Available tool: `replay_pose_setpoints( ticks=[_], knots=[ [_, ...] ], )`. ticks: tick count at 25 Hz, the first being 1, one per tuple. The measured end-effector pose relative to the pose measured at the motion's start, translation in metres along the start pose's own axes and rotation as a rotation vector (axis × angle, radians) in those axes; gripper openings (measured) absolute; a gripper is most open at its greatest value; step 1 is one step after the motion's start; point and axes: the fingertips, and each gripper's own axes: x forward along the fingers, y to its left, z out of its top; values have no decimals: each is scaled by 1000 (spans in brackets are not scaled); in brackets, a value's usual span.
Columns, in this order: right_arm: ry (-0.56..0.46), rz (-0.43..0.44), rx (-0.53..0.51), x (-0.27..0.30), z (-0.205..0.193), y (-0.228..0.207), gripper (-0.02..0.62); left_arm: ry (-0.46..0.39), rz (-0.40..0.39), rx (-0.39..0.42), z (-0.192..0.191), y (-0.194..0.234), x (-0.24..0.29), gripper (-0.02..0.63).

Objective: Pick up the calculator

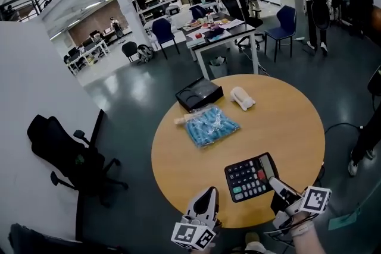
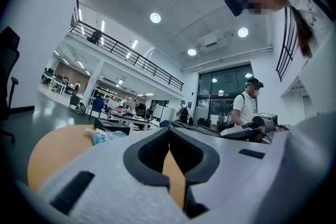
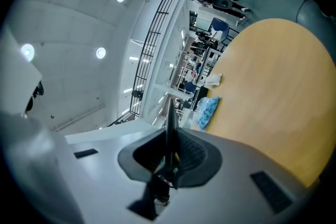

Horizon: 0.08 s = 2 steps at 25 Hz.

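Note:
The black calculator (image 1: 249, 177) with grey, red and green keys is at the near right of the round wooden table (image 1: 297, 128). My right gripper (image 1: 275, 182) is shut on its right edge. In the right gripper view the calculator (image 3: 171, 155) shows edge-on as a thin dark strip pinched between the pads of that gripper (image 3: 170, 113). Whether it is off the tabletop I cannot tell. My left gripper (image 1: 207, 192) hovers at the table's near edge, left of the calculator, apart from it. Its jaws (image 2: 169, 134) meet at the tips with nothing between them.
Further back on the table lie a blue plastic bag (image 1: 211, 125), a black tray (image 1: 199, 94) and a white roll (image 1: 242, 98). A black office chair (image 1: 71, 157) stands on the floor to the left. A person's leg (image 1: 363, 146) is at the right edge.

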Motion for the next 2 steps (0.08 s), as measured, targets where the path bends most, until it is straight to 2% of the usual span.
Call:
replay_pose_setpoints(
  ticks=[2],
  knots=[
    [-1, 1, 7, 1, 1, -3, 54, 6, -6, 1, -2, -1, 2, 8]
  ],
)
